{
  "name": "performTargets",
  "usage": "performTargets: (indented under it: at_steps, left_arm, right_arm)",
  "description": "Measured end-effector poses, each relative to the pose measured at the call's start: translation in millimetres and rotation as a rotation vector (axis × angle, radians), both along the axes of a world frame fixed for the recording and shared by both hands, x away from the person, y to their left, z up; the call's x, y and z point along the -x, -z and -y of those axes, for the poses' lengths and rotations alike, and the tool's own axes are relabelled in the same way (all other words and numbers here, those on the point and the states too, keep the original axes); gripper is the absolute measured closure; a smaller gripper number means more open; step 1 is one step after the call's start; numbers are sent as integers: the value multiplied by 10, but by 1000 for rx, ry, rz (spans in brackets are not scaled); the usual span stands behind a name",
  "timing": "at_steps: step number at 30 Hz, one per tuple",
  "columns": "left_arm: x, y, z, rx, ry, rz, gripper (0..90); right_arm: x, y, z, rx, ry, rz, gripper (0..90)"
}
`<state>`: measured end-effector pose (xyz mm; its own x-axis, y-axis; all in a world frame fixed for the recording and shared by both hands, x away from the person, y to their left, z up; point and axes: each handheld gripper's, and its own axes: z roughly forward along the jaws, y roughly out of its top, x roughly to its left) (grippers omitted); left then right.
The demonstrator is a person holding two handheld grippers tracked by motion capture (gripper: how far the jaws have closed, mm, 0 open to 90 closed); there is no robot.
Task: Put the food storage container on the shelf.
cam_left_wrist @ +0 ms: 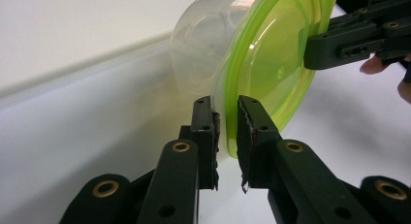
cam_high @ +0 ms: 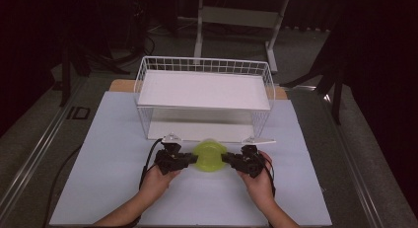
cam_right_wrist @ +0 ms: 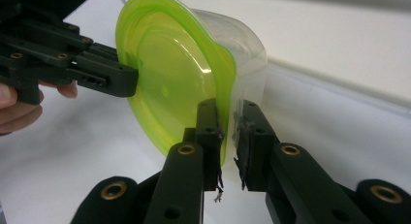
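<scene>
The clear tub (cam_high: 209,156) with its green lid (cam_left_wrist: 264,73) looks empty and sits before the wire basket (cam_high: 204,97); the left gripper (cam_left_wrist: 225,132) and right gripper (cam_right_wrist: 228,132) each pinch its rim.

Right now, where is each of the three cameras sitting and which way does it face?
High view: above the near side of the table, looking forward and down at the wire rack and the tub; both forearms and hands enter from the bottom.
Left gripper view: on the left hand-held gripper, looking along its jaws, pinched on the tub's green lid.
Right gripper view: on the right hand-held gripper, looking back along its jaws at the opposite rim.
Shared: both gripper views show the lid and the other gripper.
</scene>
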<state>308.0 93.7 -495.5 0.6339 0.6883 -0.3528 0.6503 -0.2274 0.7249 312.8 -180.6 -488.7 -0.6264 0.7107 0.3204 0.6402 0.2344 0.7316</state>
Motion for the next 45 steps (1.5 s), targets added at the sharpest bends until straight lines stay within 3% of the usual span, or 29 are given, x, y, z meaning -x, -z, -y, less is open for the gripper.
performTargets:
  at_steps: [5,14,25,35,45]
  left_arm:
    - [-3,-134,-28,50,-11,70,808]
    - [-87,-232,-36,39,-66,124,814]
    - [-296,-80,-72,-2,-111,124,810]
    - [-395,10,-86,-23,-121,89,809]
    - [-468,38,-68,10,-123,88,802]
  right_arm:
    - [-37,-140,21,-24,16,30,807]
    - [-145,-257,-32,-32,41,57,807]
    - [-344,-95,-145,-28,71,14,808]
    - [-453,31,-193,-32,85,-17,807]
    - [-545,52,-172,-33,102,-20,800]
